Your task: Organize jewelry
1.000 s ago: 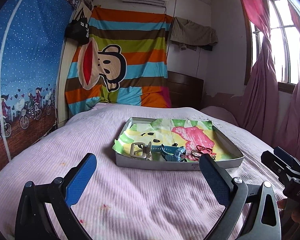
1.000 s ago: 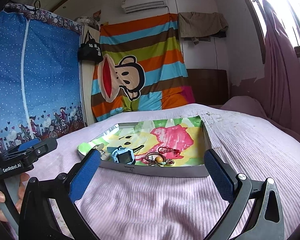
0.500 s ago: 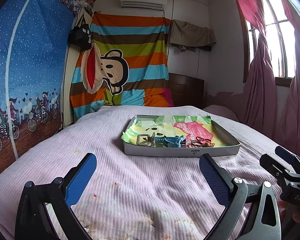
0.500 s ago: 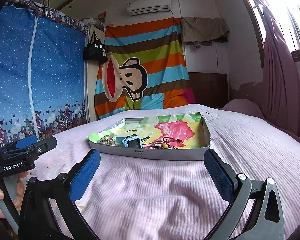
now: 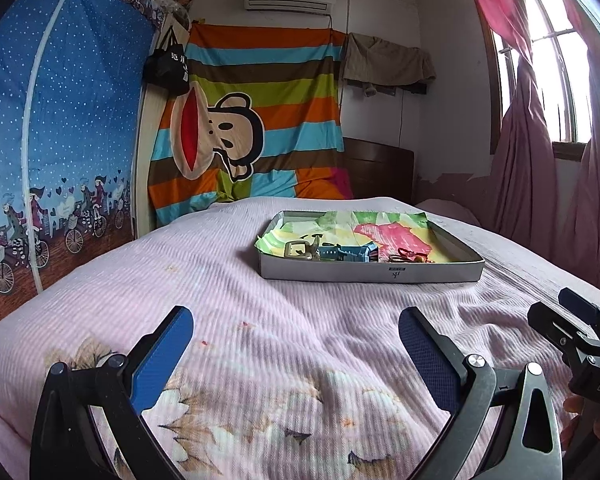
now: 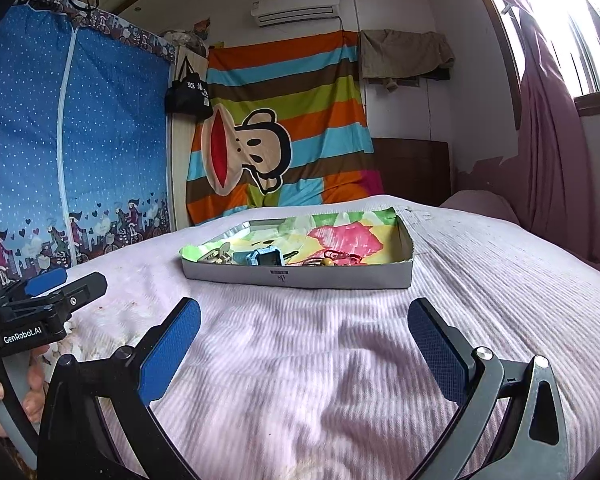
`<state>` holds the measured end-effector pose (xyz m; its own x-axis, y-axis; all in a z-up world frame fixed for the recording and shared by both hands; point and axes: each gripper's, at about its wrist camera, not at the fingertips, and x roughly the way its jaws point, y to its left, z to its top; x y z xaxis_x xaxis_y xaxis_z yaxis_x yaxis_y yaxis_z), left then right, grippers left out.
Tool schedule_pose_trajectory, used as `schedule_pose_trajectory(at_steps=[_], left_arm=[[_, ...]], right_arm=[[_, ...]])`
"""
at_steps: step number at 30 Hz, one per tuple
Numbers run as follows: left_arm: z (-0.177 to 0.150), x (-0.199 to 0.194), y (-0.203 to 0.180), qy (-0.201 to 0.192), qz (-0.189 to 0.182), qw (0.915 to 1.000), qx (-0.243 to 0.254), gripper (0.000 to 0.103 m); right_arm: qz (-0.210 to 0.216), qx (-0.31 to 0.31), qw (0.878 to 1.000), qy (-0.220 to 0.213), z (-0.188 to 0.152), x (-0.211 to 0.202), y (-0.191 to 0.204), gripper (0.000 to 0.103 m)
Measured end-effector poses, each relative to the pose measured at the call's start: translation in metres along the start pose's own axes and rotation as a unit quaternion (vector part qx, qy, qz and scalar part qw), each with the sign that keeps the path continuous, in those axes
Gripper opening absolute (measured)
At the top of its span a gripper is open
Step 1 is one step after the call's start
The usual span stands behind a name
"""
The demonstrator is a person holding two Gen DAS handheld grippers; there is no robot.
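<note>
Left wrist – left gripper [image 5: 296, 334] low, level, spread wide, empty

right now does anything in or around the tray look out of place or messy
The paper liner in the tray is crumpled and rides over the left rim instead of lying flat. The buckle, blue watch and red cord piece are bunched against the front wall. Nothing spilled onto the bed.

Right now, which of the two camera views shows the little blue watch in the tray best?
The right wrist view: the blue square-faced watch shows its face there, clear of the grey tray's front wall. In the left wrist view the same watch is seen lower and side-on, partly hidden behind that wall, beside a brass buckle.
</note>
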<state>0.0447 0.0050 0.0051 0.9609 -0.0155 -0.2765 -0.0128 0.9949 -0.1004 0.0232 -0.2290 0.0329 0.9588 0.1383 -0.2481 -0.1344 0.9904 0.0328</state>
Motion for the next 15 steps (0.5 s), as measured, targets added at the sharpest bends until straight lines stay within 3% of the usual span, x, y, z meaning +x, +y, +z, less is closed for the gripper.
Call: schedule_pose_trajectory(at_steps=[15], left_arm=[[-0.015,0.0,-0.006,0.011,0.0,0.9998,0.015,0.103]], right_arm=[[-0.022,-0.002,1.0,0.005,-0.018,0.002,-0.001,0.102]])
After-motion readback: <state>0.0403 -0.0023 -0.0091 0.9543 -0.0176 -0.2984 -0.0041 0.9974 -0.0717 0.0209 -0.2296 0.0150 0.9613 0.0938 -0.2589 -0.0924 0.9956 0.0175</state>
